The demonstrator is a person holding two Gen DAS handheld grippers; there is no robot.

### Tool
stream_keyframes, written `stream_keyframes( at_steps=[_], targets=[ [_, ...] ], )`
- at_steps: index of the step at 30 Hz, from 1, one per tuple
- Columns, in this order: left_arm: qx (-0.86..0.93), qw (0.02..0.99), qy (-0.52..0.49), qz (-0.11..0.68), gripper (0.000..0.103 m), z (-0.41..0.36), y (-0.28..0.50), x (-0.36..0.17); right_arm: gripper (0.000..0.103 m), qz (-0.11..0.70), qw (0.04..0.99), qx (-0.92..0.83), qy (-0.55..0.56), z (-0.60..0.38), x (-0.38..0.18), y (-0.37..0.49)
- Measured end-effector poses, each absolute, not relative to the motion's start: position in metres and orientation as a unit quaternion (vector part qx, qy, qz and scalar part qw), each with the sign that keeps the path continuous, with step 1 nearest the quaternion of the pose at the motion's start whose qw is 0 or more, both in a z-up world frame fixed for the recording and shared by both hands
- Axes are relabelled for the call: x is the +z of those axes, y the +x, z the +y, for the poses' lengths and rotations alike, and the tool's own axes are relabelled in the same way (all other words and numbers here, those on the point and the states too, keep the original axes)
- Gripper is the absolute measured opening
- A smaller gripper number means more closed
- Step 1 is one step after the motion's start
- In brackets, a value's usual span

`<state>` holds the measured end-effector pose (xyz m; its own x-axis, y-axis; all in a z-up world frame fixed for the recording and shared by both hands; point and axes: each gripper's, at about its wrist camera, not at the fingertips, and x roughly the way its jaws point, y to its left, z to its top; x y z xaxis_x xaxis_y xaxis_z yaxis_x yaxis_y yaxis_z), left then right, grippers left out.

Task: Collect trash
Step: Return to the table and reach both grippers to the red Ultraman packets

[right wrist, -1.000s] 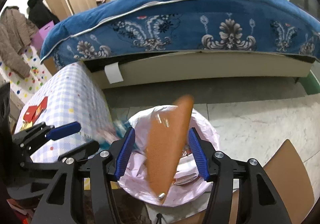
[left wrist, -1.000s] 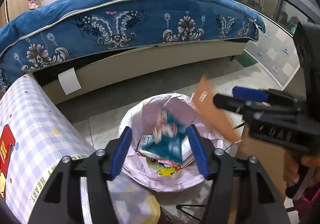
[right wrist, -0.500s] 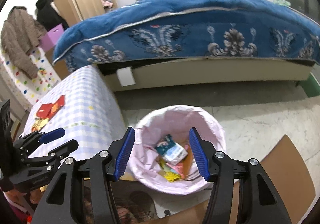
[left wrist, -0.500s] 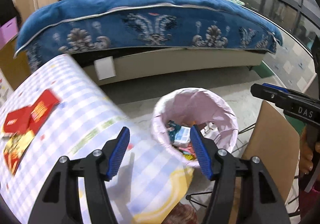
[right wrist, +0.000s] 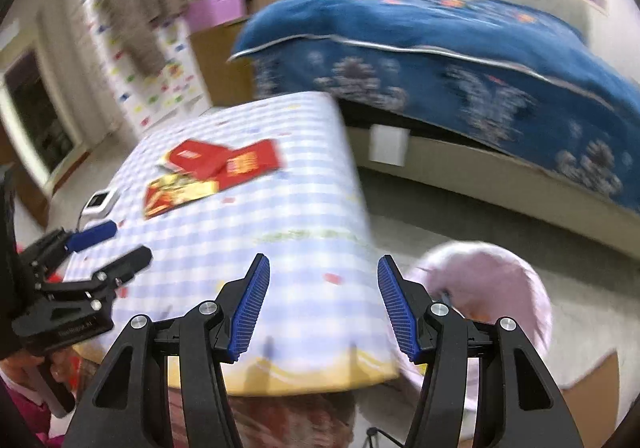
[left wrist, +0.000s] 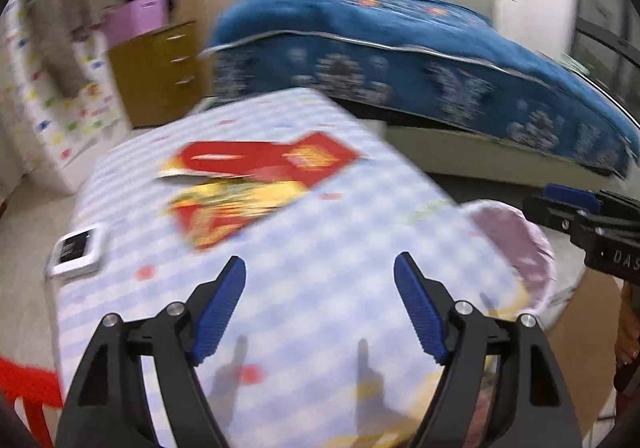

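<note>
Left wrist: left gripper empty, jaws opening wide; red wrappers lie ahead-left on checkered table, long axis crosswise.
Right wrist: right gripper half-open, empty; wrappers further ahead-left, left gripper nearer; bin right of table.

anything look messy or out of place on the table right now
Yes, though blur limits detail. Flattened red packaging and a yellow-and-red wrapper lie loose, overlapping, at the far side of the checked tablecloth, not in the pink-lined bin beside the table. A small white device sits near the table's edge.
</note>
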<state>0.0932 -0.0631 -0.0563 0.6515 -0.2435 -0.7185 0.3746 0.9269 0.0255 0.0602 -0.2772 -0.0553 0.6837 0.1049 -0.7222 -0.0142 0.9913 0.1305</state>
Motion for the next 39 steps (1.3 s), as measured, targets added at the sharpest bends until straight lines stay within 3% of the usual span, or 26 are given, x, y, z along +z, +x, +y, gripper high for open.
stream_keyframes(
  at_steps=[7, 12, 21, 29, 33, 39],
  targets=[
    [-0.069, 0.922, 0.036, 0.38, 0.078, 0.034, 0.125, -0.052, 0.055, 0.402, 0.911, 0.088, -0.005, -0.205, -0.058, 0.127],
    [-0.052, 0.92, 0.016, 0.389, 0.078, 0.058, 0.154, -0.059, 0.034, 0.408, 0.908, 0.088, -0.034, -0.176, -0.068, 0.181],
    [-0.098, 0.907, 0.027, 0.408, 0.07, 0.023, 0.22, -0.081, 0.014, 0.426, 0.903, 0.027, -0.047, -0.194, -0.092, 0.24],
    [-0.059, 0.89, 0.035, 0.45, 0.053, 0.011, 0.265, -0.102, 0.013, 0.446, 0.894, -0.006, -0.035, -0.228, -0.111, 0.256],
    [-0.06, 0.888, 0.057, 0.452, 0.05, 0.007, 0.261, -0.103, 0.007, 0.451, 0.891, 0.012, -0.046, -0.223, -0.11, 0.257],
    [-0.077, 0.884, 0.076, 0.454, 0.047, 0.016, 0.225, -0.103, 0.007, 0.451, 0.891, 0.043, -0.034, -0.216, -0.11, 0.238]
  ],
)
